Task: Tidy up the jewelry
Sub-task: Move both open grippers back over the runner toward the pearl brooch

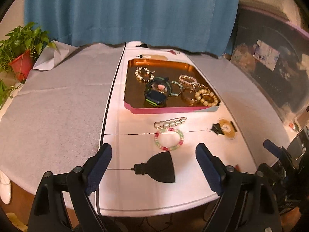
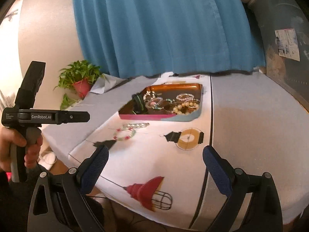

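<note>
A pink-rimmed tray [image 1: 166,110] [image 2: 143,117] with a copper inside holds several pearl and bead bracelets [image 1: 206,96] and a dark watch [image 1: 154,96]. In front of it on the white cloth lie a pearl pin brooch [image 1: 171,123] [image 2: 137,125] and a pink-green bead bracelet [image 1: 169,139] [image 2: 124,134]. My left gripper [image 1: 154,154] is open and empty, just short of the bead bracelet. My right gripper [image 2: 155,158] is open and empty, further back and to the right of the loose pieces.
A potted plant [image 1: 21,58] [image 2: 82,81] stands at the table's far left corner. A blue curtain [image 1: 131,11] hangs behind the table. The cloth has printed lamp pictures [image 2: 150,193]. The left gripper's body [image 2: 44,116] and the hand show in the right wrist view.
</note>
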Demonstrator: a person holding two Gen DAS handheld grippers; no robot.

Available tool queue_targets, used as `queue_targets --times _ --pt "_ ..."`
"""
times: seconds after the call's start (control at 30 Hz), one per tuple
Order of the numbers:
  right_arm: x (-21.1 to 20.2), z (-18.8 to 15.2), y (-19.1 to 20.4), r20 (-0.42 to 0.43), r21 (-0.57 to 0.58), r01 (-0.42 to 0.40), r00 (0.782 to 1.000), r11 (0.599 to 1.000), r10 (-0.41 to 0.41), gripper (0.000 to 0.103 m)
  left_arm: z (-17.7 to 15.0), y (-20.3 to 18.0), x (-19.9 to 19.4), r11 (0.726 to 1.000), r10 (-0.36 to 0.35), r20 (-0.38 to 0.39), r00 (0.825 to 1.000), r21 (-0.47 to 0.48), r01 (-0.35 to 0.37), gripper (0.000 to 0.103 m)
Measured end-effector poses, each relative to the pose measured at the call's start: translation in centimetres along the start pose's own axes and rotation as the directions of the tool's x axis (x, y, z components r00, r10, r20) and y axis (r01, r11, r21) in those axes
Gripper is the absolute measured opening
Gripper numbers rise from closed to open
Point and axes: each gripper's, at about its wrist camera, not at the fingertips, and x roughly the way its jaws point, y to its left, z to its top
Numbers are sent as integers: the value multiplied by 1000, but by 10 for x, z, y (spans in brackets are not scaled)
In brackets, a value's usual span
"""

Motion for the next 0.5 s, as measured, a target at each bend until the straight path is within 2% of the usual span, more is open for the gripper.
queue_targets --times 0.1,0.17,0.23,0.3,0.4,0.47,0.5 --pt "12 3 -16 -12 100 -38 999 994 39 98 -1 5 20 999 -17 -17 1000 -33 16 69" --pt "17 5 -23 -10 134 -36 999 990 38 98 -2 7 36 998 -34 -48 998 -51 32 50" --pt "22 7 -28 -14 163 -40 999 986 43 98 -2 7 53 997 -48 -88 995 -59 43 43" --pt "28 8 -30 -25 171 -33 999 985 38 98 -2 5 68 998 -45 -109 993 -43 40 38" --pt "35 9 -33 -35 174 -34 999 984 40 98 -1 -1 76 999 -36 -89 995 -10 35 36" --pt "38 11 -33 -43 172 -28 998 985 36 98 -1 -9 78 999 18 -85 996 47 -14 18" --pt "40 11 -33 -50 165 -15 998 986 24 98 -2 -12 79 998 28 -90 996 66 -22 13"
